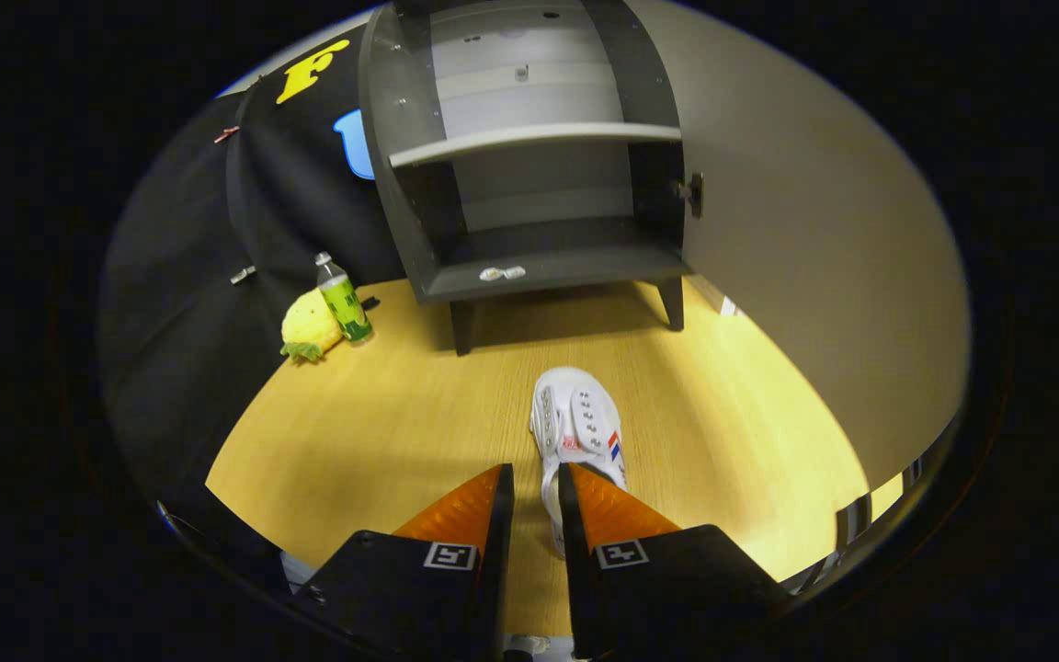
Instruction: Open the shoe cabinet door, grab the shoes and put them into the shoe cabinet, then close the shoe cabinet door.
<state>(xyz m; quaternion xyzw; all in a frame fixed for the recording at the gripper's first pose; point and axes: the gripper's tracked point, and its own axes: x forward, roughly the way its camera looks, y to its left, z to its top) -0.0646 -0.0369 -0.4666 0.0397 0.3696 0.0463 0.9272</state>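
The gripper (536, 483) pinches the white clog's (577, 425) heel edge between nearly closed fingers; it could slip free before reaching the open shoe cabinet (529, 165).

The shoe (577, 425) lies on the floor (382, 414) just ahead of the gripper (536, 480), its heel between the narrowly parted fingers. Beyond stands the shoe cabinet (529, 184), its door (805, 239) swung right. Left of it, a bottle (343, 297) stands beside a plush toy (309, 326).

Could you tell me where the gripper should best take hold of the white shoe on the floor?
Probably the heel collar of the white shoe, from behind and above: its toe points toward the open cabinet and its heel rim already sits between the nearly closed jaws of the gripper.
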